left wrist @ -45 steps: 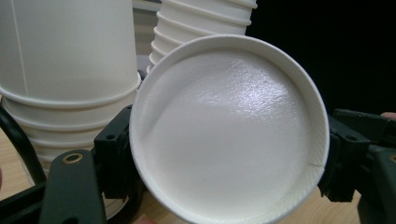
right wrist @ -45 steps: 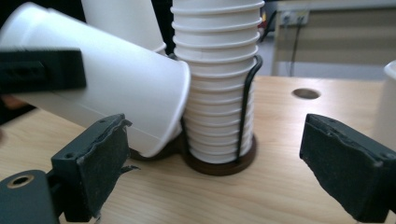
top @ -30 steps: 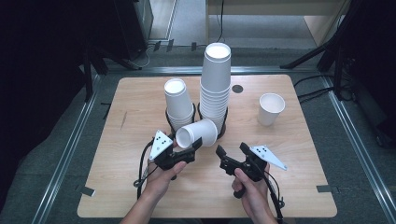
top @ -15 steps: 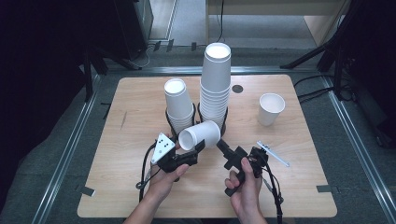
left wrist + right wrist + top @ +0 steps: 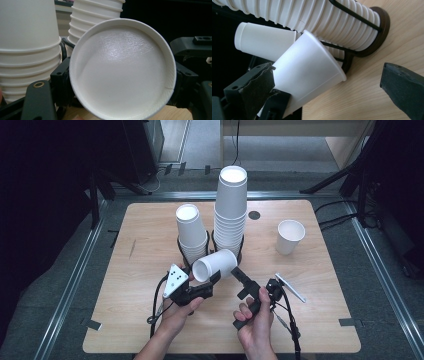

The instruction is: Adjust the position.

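Observation:
A white paper cup [image 5: 215, 265] lies on its side just above the table, its base [image 5: 122, 70] turned toward the left gripper's camera. My left gripper [image 5: 210, 279] is shut on its lower wall, with black jaws at both sides of the cup [image 5: 60, 87]. My right gripper [image 5: 239, 282] is rolled on its side right of the cup. Its jaws have just been opening and stand wide. In the right gripper view the cup [image 5: 309, 72] lies between them, its rim toward the table. The right pad [image 5: 404, 90] is well clear of it.
Two black wire holders stand just behind the cup, one with a short stack of cups [image 5: 190, 232], one with a tall stack [image 5: 231, 210]. A single upright cup [image 5: 290, 236] stands at the right. The wooden table [image 5: 140, 270] has free room left and front.
The right gripper has rolled onto its side, moved left toward the cup, and its jaws have spread. The left gripper and the cup have barely shifted.

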A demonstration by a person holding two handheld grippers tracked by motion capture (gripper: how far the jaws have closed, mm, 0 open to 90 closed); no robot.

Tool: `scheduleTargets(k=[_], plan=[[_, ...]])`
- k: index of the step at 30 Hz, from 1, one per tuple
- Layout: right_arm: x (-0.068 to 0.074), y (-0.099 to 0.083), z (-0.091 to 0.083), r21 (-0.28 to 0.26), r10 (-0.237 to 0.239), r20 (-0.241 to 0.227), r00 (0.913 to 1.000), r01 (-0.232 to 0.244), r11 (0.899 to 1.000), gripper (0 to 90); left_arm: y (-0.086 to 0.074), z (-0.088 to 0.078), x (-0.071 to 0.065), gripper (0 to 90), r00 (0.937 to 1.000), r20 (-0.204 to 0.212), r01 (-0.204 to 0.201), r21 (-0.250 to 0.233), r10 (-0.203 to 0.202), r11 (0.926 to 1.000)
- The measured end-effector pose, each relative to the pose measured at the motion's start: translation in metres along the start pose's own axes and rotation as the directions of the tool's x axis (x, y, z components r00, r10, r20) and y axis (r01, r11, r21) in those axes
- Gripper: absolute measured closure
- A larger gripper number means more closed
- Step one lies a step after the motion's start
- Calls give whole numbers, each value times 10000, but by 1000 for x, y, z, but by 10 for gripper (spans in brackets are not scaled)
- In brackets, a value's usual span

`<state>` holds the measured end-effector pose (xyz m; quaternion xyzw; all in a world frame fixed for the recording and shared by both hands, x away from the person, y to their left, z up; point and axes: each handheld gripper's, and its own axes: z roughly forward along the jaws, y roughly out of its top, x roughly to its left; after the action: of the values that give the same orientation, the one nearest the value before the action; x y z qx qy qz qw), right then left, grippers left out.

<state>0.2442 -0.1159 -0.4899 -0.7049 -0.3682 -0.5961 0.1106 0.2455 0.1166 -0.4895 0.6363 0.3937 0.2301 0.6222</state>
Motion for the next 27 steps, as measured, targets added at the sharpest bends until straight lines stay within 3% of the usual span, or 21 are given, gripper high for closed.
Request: scheduleTargets(k=[6, 10, 15, 21, 22, 24, 25, 27], plan=[[1, -2, -3, 219, 1137, -130, 9934, -1134, 9933, 0, -2, 2, -6, 236, 9998, 156, -103, 8, 103, 9999], [0, -5, -4, 570, 2146, -258, 9764, -2129, 9754, 0, -3, 4, -9, 236, 9995, 284, -144, -17, 144, 9999], [1, -6, -2, 661, 2874, -478, 9566, -2840, 9565, 0, -4, 5, -13, 236, 9989, 428, -195, -11, 195, 9998], [-2, -6, 1, 901, 3682, -695, 9271, -3618, 9279, 0, -4, 8, -18, 236, 9973, 661, -308, -55, 311, 9995], [-2, -6, 2, 969, 3916, -808, 9166, -3838, 9183, 0, -4, 8, -19, 236, 9972, 682, -307, -54, 310, 9995], [-3, -6, 3, 1035, 4129, -861, 9067, -4040, 9089, 0, -5, 9, -21, 236, 9965, 743, -368, -38, 370, 9993], [-3, -7, 4, 1067, 4341, -939, 8959, -4245, 8991, 0, -5, 9, -21, 236, 9962, 787, -381, -49, 383, 9993], [-3, -8, 5, 1158, 4590, -1021, 8826, -4477, 8867, 0, -5, 10, -23, 236, 9955, 848, -416, -73, 421, 9991]])
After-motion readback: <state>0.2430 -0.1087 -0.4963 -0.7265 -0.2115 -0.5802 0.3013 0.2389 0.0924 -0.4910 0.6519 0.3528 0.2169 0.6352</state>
